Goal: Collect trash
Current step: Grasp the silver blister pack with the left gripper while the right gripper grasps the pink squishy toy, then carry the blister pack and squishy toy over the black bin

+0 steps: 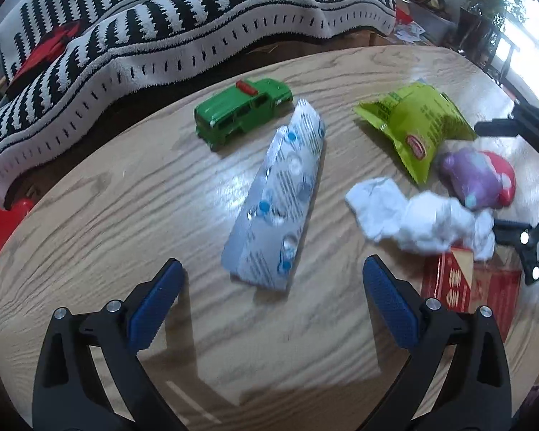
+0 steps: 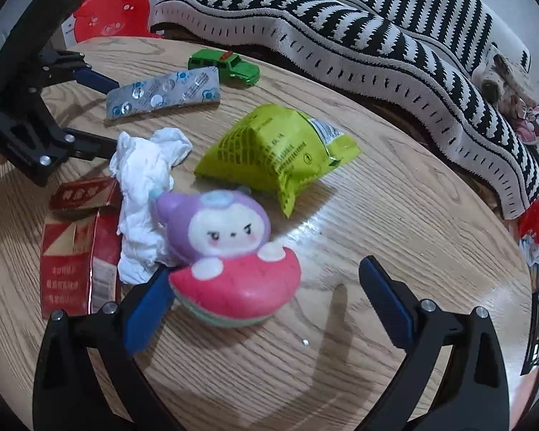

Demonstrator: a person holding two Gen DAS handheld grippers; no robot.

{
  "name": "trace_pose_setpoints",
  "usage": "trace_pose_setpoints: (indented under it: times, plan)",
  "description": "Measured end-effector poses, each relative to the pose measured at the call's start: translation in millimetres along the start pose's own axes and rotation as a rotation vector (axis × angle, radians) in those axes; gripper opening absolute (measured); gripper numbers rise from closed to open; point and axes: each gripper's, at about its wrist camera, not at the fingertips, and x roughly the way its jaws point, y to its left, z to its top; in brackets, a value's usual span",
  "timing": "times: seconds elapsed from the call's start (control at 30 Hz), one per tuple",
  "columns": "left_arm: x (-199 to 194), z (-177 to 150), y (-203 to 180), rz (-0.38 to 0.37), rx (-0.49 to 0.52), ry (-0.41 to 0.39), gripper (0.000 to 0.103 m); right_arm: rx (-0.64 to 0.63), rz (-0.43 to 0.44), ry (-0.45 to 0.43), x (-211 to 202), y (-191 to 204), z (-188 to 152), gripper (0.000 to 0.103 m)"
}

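Only R cam shows toy's face (image 2: 230, 231), L cam blister pack (image 1: 278, 201) head-on, both jaws spread.

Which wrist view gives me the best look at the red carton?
Right wrist view: the red carton shows its torn flap and printed side, with only the tissue overlapping its right edge. Left wrist view catches just a corner, partly under the tissue.

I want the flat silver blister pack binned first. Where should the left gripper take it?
Grip the silver blister pack across its width at the near end, left gripper approaching from above; it lies flat, lengthwise between the open jaws.
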Motion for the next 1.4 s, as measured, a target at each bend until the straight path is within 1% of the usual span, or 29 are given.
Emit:
trace_pose_setpoints:
  times: [0.03,0.07,0.1,0.13,0.23,0.4,0.6,0.8,0.87,1.0,1.1,1.2,1.3,1.37,1.4]
  plan:
    - [-0.1,0.7,0.1,0.003,-0.007,-0.009,0.09,0.008,0.006,-0.004,-0.2,-0.6,0.5,0.083]
    - [-2.2,1.2,-0.5,0.004,-0.006,-0.032,0.079,0.026,0.026,-0.012,-1.0,-2.0,1.2,0.074]
    - [-6.0,2.6,-1.7,0.006,0.003,-0.062,0.036,0.041,0.045,-0.016,-1.9,-2.6,1.8,0.053]
    - [-8.4,4.5,-3.5,0.019,0.011,-0.063,0.032,0.071,0.068,-0.009,-2.5,-4.6,2.2,0.051]
    - [-11.0,2.7,-5.8,0.023,-0.015,-0.041,0.03,0.136,0.073,0.013,-5.1,-7.2,-1.8,0.047]
    - [-25.6,-5.7,-2.9,0.011,-0.073,-0.051,0.03,0.223,0.065,0.008,-18.6,-15.8,-13.6,0.046]
    - [-63.1,-18.2,-6.1,0.001,-0.089,-0.065,0.03,0.278,0.062,-0.021,-60.2,-21.8,-32.6,0.046]
    - [-109.3,-42.5,-31.3,-0.013,-0.078,-0.091,0.031,0.355,0.08,-0.058,-110.0,-23.4,-63.8,0.048]
    - [-122.7,-49.7,-41.9,-0.018,-0.067,-0.104,0.031,0.387,0.088,-0.067,-127.6,-22.7,-79.5,0.048]
    - [-147.3,-66.2,-66.9,-0.051,-0.048,-0.119,0.031,0.43,0.06,-0.044,-149.8,-14.2,-124.0,0.048]
    - [-160.2,-78.5,-86.2,-0.073,-0.026,-0.123,0.032,0.448,0.032,-0.008,-155.8,-2.9,-158.7,0.05]
    - [-169.0,-91.0,-106.4,-0.088,0.001,-0.121,0.032,0.472,0.03,0.043,-152.5,7.0,-191.5,0.052]
    - [-175.6,-99.2,-120.1,-0.101,0.017,-0.123,0.032,0.473,-0.001,0.069,-154.2,15.5,-216.7,0.054]
    - [-179.4,-104.3,-129.9,-0.108,0.035,-0.121,0.032,0.475,-0.008,0.082,-154.9,18.0,-228.2,0.061]
    - [-180.3,-105.2,-132.4,-0.11,0.04,-0.12,0.033,0.481,-0.008,0.083,-157.1,19.5,-235.4,0.071]
